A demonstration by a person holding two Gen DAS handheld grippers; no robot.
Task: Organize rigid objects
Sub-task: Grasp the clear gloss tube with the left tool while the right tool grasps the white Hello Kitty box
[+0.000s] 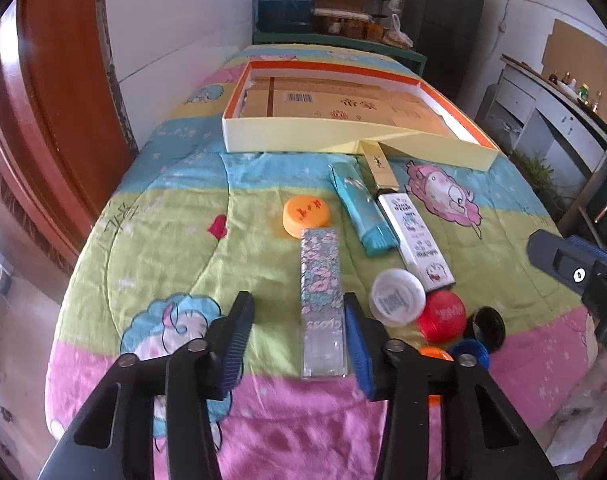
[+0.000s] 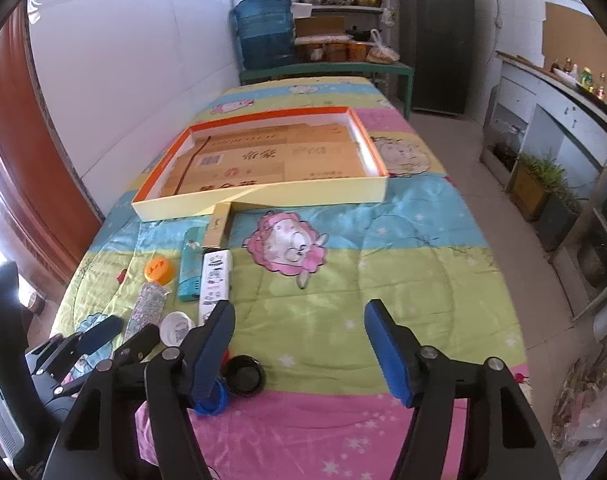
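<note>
A long glittery floral box (image 1: 321, 300) lies lengthwise between the fingers of my left gripper (image 1: 297, 312). The right pad sits at the box's edge, the left pad stands clear of it, so the jaws are open. Beyond it are an orange cap (image 1: 306, 216), a teal box (image 1: 361, 216), a white printed box (image 1: 413, 236) and a gold box (image 1: 379, 166). My right gripper (image 2: 301, 320) hovers open over bare quilt, with a black cap (image 2: 243, 376) and a blue cap (image 2: 211, 400) by its left finger.
A shallow cream tray with an orange rim (image 1: 343, 136) holds flat cardboard at the table's far side. A white cap (image 1: 397, 298) and a red cap (image 1: 441, 316) cluster right of the glittery box. A wooden door stands left, cabinets and plants right.
</note>
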